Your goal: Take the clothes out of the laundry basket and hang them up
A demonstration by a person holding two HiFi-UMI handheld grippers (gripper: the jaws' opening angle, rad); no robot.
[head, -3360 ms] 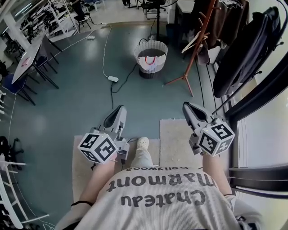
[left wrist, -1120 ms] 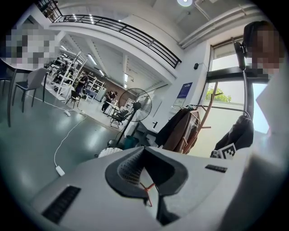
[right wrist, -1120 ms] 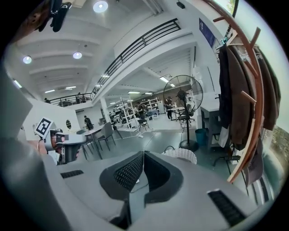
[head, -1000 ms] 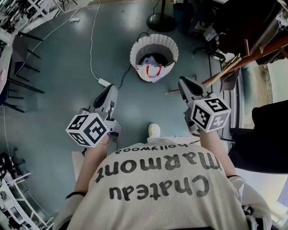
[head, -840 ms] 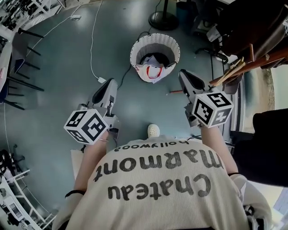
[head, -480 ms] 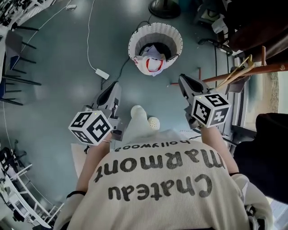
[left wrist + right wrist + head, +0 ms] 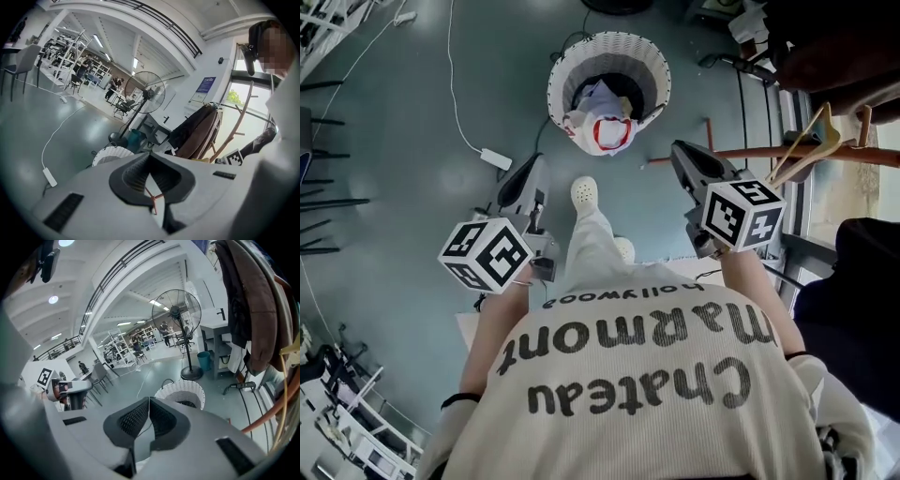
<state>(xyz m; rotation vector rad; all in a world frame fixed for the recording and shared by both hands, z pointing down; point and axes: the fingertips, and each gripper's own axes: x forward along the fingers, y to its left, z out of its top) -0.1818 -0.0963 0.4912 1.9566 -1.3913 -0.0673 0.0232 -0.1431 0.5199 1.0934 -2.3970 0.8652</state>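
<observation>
Head view first: the person is stepping in, one white shoe (image 7: 584, 192) now planted just short of the laundry basket (image 7: 609, 38), which is sitting much nearer than a few seconds ago. The left gripper (image 7: 528, 170) and right gripper (image 7: 679, 150) are coming down on either side of that foot, so the approach is nearly done and the first grab looks to be next. The clothes (image 7: 602, 131) are still in the basket, a white piece with red trim spilling over the near rim. The basket is round, white and woven, open-topped, on smooth grey floor; a wooden coat rack (image 7: 741, 150) is leaning in to its right. Left gripper view: the left gripper (image 7: 149, 155) is showing its ribbed dark pads pressed together, nothing between them, the basket (image 7: 112, 154) peeking just beyond. Right gripper view: the right gripper (image 7: 149, 402) is likewise closed and empty, pointing at the basket (image 7: 180, 391), soft brown coats (image 7: 253, 310) hanging right of it.
</observation>
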